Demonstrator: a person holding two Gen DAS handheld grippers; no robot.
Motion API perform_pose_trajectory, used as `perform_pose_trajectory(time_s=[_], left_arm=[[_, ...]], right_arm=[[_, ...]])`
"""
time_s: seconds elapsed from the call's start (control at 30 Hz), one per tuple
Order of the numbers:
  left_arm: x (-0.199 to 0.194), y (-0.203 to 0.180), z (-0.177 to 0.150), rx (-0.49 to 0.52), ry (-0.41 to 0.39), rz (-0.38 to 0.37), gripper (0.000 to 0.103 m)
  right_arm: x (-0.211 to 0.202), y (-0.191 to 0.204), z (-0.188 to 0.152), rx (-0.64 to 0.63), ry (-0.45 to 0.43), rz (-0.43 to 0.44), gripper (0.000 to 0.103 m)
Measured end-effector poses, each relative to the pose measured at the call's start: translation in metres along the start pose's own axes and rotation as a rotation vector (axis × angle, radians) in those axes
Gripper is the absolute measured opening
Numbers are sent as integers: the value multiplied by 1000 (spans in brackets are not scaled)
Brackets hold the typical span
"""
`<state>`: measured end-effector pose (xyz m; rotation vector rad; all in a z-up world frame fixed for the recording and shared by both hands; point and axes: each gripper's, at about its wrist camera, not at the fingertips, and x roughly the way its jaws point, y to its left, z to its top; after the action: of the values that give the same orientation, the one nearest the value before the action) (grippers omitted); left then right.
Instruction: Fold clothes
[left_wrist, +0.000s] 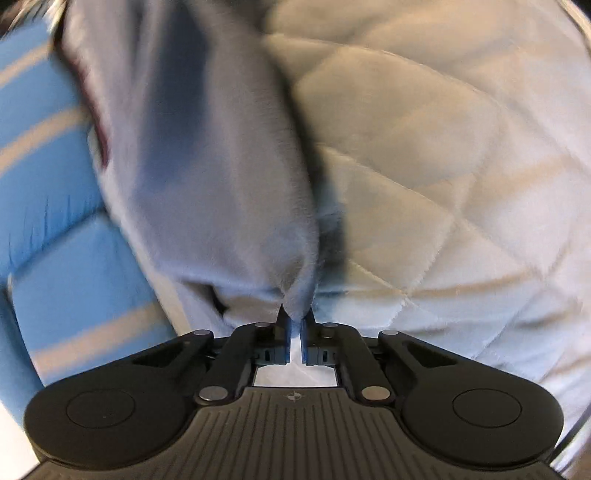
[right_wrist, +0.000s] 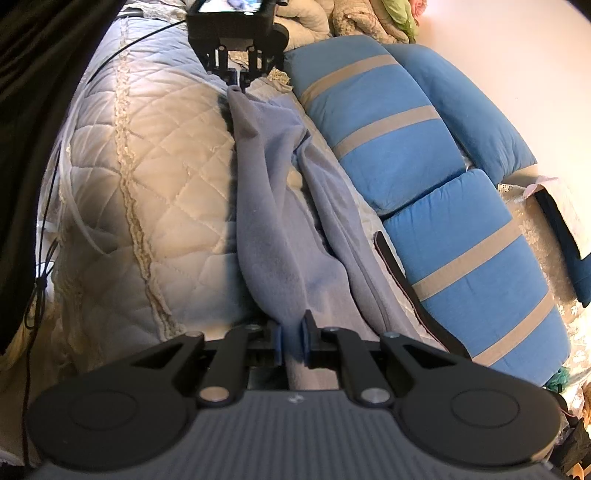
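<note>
A grey-blue fleece garment (right_wrist: 280, 229) lies stretched along a quilted cream bedspread (right_wrist: 147, 166). My right gripper (right_wrist: 291, 338) is shut on the near end of the fleece, which bunches between its blue pads. At the far end, my left gripper (right_wrist: 242, 83) pinches the other end of the garment. In the left wrist view the fleece garment (left_wrist: 207, 166) rises from my left gripper (left_wrist: 294, 323), whose pads are shut on a fold of it. A dark maroon trim (right_wrist: 402, 280) shows along the garment's right edge.
Blue cushions with beige stripes (right_wrist: 424, 177) line the right side of the bed; the same blue cushions (left_wrist: 48, 184) fill the left of the left wrist view. A black cable (right_wrist: 37, 288) hangs at the left. Dark fabric covers the upper left corner.
</note>
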<state>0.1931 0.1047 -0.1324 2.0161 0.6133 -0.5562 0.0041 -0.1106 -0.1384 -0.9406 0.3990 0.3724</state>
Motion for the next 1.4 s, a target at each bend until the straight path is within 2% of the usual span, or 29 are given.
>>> perform_pose_trajectory(time_s=[0.2, 0.47, 0.6, 0.7, 0.77, 0.8, 0.87, 0.97, 1.03, 1.13, 1.17, 1.2, 1.27, 1.33, 1.4], left_arm=[[-33, -2, -8, -164, 75, 56, 4], [-67, -42, -15, -353, 88, 6, 4], [-76, -50, -17, -464, 79, 3, 7], [-79, -56, -22, -511, 115, 16, 9], [-79, -63, -27, -524, 157, 19, 18], [-81, -64, -32, -546, 171, 19, 32], [-84, -63, -44, -628, 178, 26, 45], [-86, -52, -66, -775, 177, 43, 58], [-86, -42, -85, -904, 169, 40, 62], [-77, -21, -129, -1288, 112, -70, 62], [-72, -15, -146, -1440, 82, -118, 62], [-68, -13, -163, -1590, 50, -154, 62], [-62, -18, -191, -1850, -14, -211, 62], [-43, -25, -215, -2057, -69, -266, 62], [-26, -35, -232, -2213, -78, -312, 62]], right_arm=[[-2, -1, -3, 8, 0, 11, 28], [-3, -4, 0, 30, -2, 24, 28], [-3, -2, 1, 22, -2, 27, 28], [-4, -2, 1, 22, -1, 31, 28], [-4, -1, 0, 19, -2, 31, 28], [-4, -1, 0, 17, -3, 29, 28], [-4, 0, 0, 12, -4, 28, 29], [-4, 0, 1, 7, -7, 27, 30], [-4, 0, 1, 6, -9, 28, 32], [-6, 2, 1, -5, -18, 28, 39], [-6, 4, 0, -12, -24, 23, 48], [-7, 6, 0, -24, -32, 13, 62], [-10, 10, 0, -47, -53, -3, 76], [-11, 13, 0, -64, -68, -1, 77], [-11, 15, -1, -81, -71, -6, 80]])
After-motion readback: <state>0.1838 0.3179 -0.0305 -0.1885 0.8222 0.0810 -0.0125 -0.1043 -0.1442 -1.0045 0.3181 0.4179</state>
